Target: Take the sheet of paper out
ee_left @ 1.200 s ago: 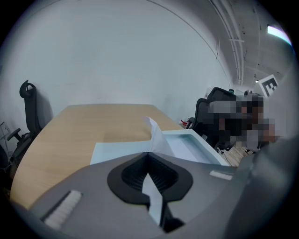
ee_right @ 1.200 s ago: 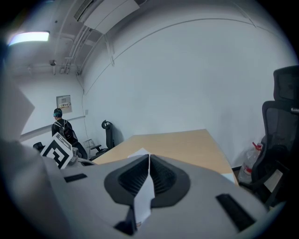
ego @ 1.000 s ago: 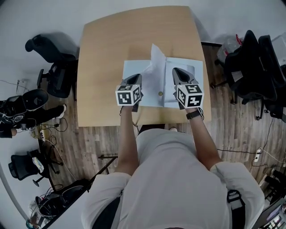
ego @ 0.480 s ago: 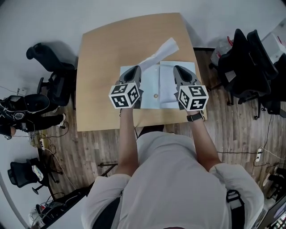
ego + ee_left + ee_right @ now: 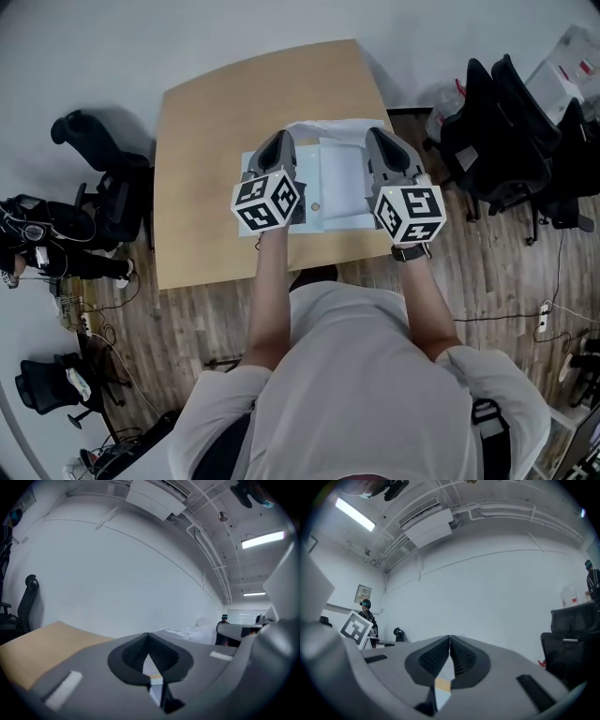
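Head view: we see the left gripper (image 5: 278,139) and the right gripper (image 5: 377,134) held side by side above the bench (image 5: 202,169). Both point toward its far edge, with the marker cubes (image 5: 267,202) nearest the camera. Under them the pale blue folder (image 5: 314,217) lies open and flat near the bench's front edge, with a white page (image 5: 342,173) on its right half. The sheet of paper (image 5: 328,128) shows as a rumpled white band running from the left gripper's tip across to the right gripper's tip — up at jaw height, over the folder's far edge. We read the left jaws as clamped on the sheet's left end. At the right end we cannot tell whether the sheet is pinched or just beside the tip. Black office chairs (image 5: 511,131) stand on the wood floor (image 5: 487,272) right of the bench.

Left gripper view: the jaws are together, pads meeting tip to tip. The sheet is too thin to pick out in the seam. Bench top shows at lower left, a white wall (image 5: 117,573) ahead and a person (image 5: 224,619) far off at right.

Right gripper view: these jaws are together too, tips touching — slivers of bench and blue folder show through the gap lower down. The left gripper's marker cube sits at left and a black chair (image 5: 576,620) at right.
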Action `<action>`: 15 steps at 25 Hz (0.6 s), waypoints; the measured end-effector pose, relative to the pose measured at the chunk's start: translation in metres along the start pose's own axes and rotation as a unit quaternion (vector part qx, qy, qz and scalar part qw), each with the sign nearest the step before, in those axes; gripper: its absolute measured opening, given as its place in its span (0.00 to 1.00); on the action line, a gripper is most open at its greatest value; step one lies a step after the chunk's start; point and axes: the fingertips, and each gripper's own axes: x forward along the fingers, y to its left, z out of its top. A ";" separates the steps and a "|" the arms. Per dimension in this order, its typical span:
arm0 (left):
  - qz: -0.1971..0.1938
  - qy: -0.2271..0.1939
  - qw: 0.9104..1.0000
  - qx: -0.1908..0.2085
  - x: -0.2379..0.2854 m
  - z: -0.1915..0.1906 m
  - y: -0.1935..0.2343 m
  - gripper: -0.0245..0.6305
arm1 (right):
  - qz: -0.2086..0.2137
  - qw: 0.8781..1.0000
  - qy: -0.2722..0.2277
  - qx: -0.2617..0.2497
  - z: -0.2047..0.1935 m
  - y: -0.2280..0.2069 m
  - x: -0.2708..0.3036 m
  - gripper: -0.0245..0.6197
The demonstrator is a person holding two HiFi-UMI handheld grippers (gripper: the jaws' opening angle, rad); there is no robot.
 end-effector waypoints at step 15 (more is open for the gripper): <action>-0.020 -0.014 0.999 0.042 -0.023 -0.005 -0.047 0.05 | -0.037 0.998 0.022 -0.039 -0.006 -0.002 -0.052 0.06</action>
